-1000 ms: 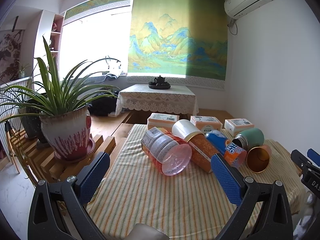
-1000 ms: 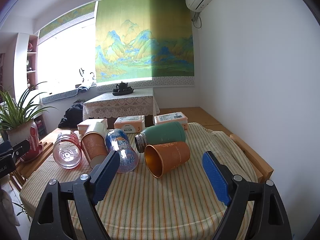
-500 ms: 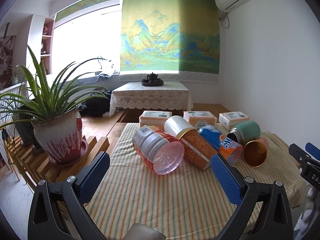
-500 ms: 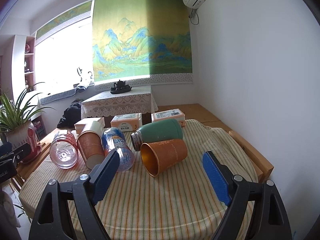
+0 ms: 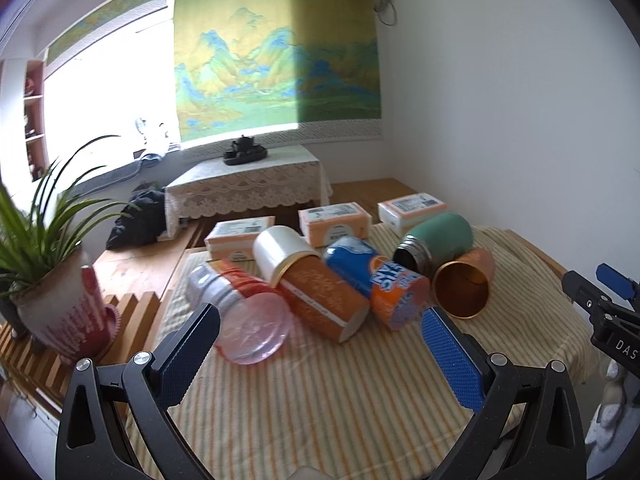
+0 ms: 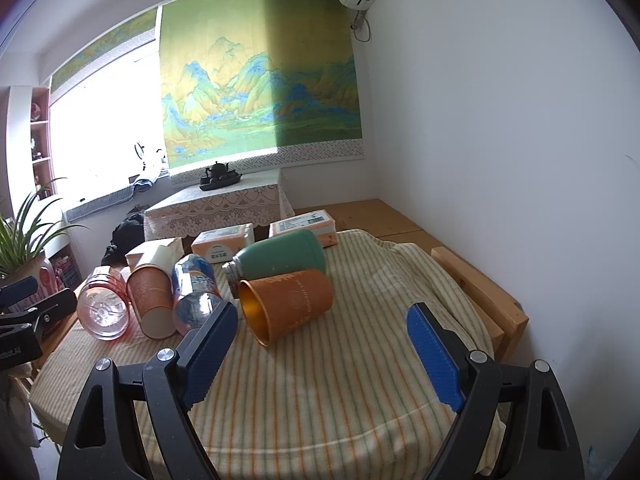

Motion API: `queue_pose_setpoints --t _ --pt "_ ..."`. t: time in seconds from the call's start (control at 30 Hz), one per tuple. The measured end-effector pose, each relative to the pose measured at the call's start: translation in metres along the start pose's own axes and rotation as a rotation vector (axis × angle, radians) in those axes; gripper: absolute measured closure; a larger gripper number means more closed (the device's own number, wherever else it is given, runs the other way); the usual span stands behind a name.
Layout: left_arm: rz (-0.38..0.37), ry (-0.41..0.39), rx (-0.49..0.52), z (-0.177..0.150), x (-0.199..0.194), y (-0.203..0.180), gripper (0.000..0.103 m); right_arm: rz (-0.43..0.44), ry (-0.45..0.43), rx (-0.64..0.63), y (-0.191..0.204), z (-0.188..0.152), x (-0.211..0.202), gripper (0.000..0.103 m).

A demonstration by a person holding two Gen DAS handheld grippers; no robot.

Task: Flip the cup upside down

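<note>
The orange cup [image 6: 288, 304] is seen lying on its side on the striped tablecloth [image 6: 320, 392] at the centre of the right wrist frame, its gold mouth turned toward the lower left, just in front of the green flask [image 6: 280, 258]. The right gripper [image 6: 320, 354] is held low in the frame, fingers spread wide apart and empty. The left gripper [image 5: 320, 354] is likewise held wide apart, with nothing clamped.

A table [image 6: 476, 276] under a striped cloth [image 6: 320, 392] carries a far row of containers on their sides (pink bottle [image 6: 105, 304], orange canister [image 6: 150, 300], soda bottle [image 6: 195, 292], green flask [image 6: 280, 258], orange cup [image 6: 290, 302]), with three boxes [image 6: 222, 242] behind.
</note>
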State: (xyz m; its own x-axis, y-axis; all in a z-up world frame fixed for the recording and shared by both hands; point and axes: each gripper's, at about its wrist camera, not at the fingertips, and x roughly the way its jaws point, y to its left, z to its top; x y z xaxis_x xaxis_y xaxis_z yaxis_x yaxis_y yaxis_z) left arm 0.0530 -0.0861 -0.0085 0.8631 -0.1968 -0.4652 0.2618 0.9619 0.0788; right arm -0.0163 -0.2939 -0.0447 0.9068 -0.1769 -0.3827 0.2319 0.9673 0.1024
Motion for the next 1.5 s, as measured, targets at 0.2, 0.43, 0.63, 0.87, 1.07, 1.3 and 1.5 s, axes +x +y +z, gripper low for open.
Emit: queue_pose_setpoints --t 0.2,0.43,0.63,0.87,1.07,1.3,1.5 --pt "-0.109 0.075 0.102 0.018 0.03 -0.035 0.001 -0.026 0.009 0.031 -0.021 -0.004 0.001 0.019" --pt "-0.243 0.19 0.223 0.049 0.069 -0.082 0.001 -0.05 0.022 0.061 -0.043 -0.008 0.002 0.019" --pt "-0.315 0.315 0.358 0.075 0.112 -0.138 0.001 -0.072 0.021 0.096 -0.063 -0.011 0.002 0.019" --pt "-0.384 0.508 0.461 0.083 0.167 -0.201 0.001 -0.097 0.019 0.128 -0.087 -0.016 -0.001 0.019" --pt "-0.353 0.614 0.552 0.072 0.195 -0.229 0.004 -0.115 0.022 0.159 -0.104 -0.018 -0.003 0.019" --pt "-0.333 0.674 0.6 0.06 0.206 -0.231 0.013 -0.106 0.027 0.178 -0.113 -0.02 0.001 0.019" --pt "-0.323 0.701 0.605 0.052 0.213 -0.227 0.022 -0.095 0.022 0.172 -0.11 -0.02 -0.002 0.019"
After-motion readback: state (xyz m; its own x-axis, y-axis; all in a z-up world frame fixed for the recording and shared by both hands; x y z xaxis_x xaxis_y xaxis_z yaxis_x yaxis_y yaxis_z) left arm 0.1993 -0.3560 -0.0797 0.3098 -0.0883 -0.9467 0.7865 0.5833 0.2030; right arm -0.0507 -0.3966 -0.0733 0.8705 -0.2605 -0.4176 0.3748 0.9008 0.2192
